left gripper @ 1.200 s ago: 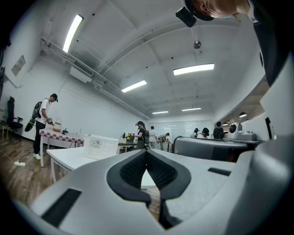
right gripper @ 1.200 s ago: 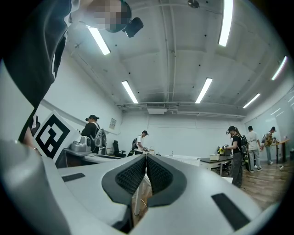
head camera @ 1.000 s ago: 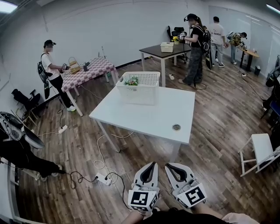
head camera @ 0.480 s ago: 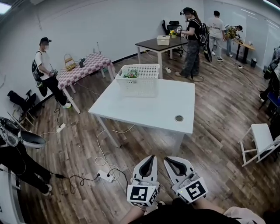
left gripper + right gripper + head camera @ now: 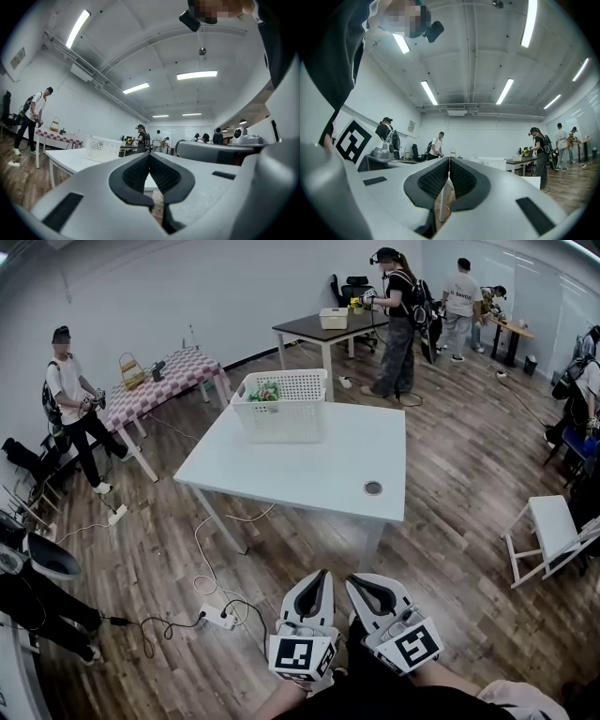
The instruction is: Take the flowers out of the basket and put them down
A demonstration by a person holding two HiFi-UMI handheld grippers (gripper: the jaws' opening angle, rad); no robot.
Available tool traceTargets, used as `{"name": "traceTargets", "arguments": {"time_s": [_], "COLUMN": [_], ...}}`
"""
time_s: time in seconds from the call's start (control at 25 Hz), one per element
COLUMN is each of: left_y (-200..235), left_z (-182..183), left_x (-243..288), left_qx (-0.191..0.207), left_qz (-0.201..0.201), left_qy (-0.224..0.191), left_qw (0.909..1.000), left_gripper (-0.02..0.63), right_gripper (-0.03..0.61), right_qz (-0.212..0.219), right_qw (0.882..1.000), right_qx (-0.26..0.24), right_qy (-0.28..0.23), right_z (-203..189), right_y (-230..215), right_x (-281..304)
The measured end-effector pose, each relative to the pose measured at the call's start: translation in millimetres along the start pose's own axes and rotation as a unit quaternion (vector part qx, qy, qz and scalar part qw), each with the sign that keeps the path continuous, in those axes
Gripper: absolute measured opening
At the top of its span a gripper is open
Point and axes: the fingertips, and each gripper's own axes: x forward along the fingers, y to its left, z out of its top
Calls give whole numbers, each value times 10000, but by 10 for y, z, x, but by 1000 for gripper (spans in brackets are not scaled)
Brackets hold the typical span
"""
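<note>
A white perforated basket (image 5: 279, 406) stands at the far end of a white table (image 5: 300, 470), with green and pink flowers (image 5: 264, 391) showing inside it. My left gripper (image 5: 325, 574) and right gripper (image 5: 351, 581) are held low and close to my body, well short of the table, side by side over the wooden floor. Both are shut with nothing between the jaws. In the left gripper view the basket (image 5: 103, 148) is small and distant beyond the closed jaws (image 5: 149, 154). The right gripper view looks across the room over its closed jaws (image 5: 449, 159).
A small round dark object (image 5: 373, 488) lies near the table's right front. A power strip and cables (image 5: 216, 618) trail on the floor to my left. A white chair (image 5: 546, 532) stands right. Several people work at other tables (image 5: 323, 326) farther back.
The view has shifted: the table and basket sit slightly lower and more left in frame. Both grippers stay shut and close to my body.
</note>
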Motion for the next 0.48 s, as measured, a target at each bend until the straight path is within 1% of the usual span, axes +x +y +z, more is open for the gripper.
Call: {"name": "traceTargets", "arguments": {"time_s": [0.24, 0.48], "left_y": [134, 310], "left_z": [-42, -91], "left_x": [191, 578], "left_qx": [54, 86], "left_qz": [125, 217], "left_qy": [36, 55], "left_qw": [9999, 9997], "left_gripper": [0, 0], "right_gripper": [20, 20], "right_qz": [133, 256], "right_qw": [9999, 9996], "right_qx": [35, 47], "right_qy": [-91, -124], "right_z": [-47, -160], "right_y": [-158, -462], "right_x": [191, 493]}}
